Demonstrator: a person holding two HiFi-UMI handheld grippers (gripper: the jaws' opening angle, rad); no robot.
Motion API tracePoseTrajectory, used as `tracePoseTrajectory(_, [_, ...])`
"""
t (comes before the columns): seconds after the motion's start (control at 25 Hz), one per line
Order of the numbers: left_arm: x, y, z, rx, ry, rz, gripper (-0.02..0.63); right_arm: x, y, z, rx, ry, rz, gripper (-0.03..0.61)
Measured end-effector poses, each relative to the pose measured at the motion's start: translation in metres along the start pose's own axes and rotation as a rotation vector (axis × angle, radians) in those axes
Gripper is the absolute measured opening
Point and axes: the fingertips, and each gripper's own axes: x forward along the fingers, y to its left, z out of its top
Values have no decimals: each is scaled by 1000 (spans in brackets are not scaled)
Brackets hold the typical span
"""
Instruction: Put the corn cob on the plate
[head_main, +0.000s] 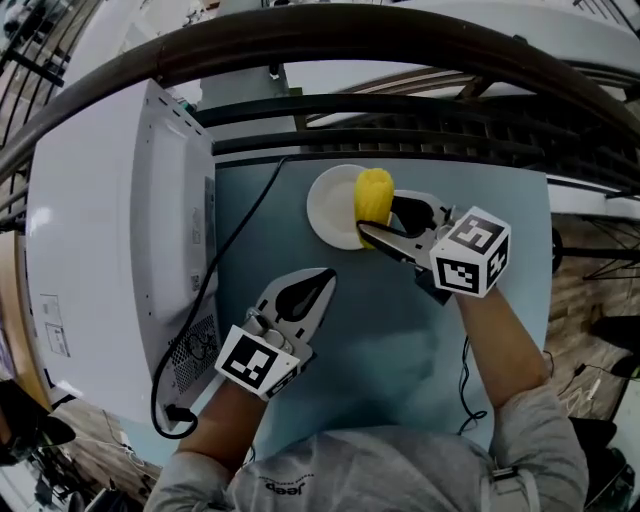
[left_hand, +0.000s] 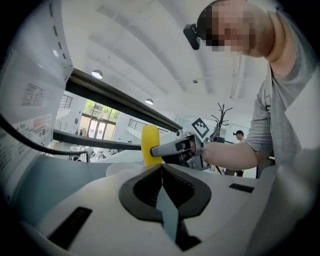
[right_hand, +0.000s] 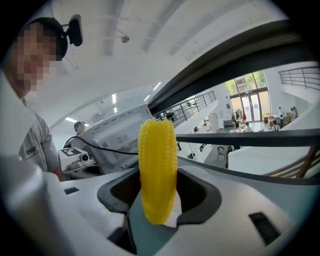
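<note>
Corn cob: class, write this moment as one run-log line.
corn cob gripped by right gripper | over plate rim, contact unclear | left gripper shut, empty | release pending

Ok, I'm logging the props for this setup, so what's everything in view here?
corn cob: one, yellow, over the plate's right edge, in the right tongs
plate: one, white, far middle of the table
table: one, blue-grey, under everything
microwave: one, white, table's left side
cable: one, black, beside the microwave
rails: several, dark, beyond the table
right tongs: one, white, shut on the corn cob
left tongs: one, white, shut, empty, near the table's middle
forearms: two, grey sleeves, near edge
</note>
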Motion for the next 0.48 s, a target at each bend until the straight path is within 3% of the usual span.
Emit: tracePoseTrajectory(0.48, [-1, 5, -4, -14, -11, 5, 20, 20, -10, -10, 9, 51, -22, 233])
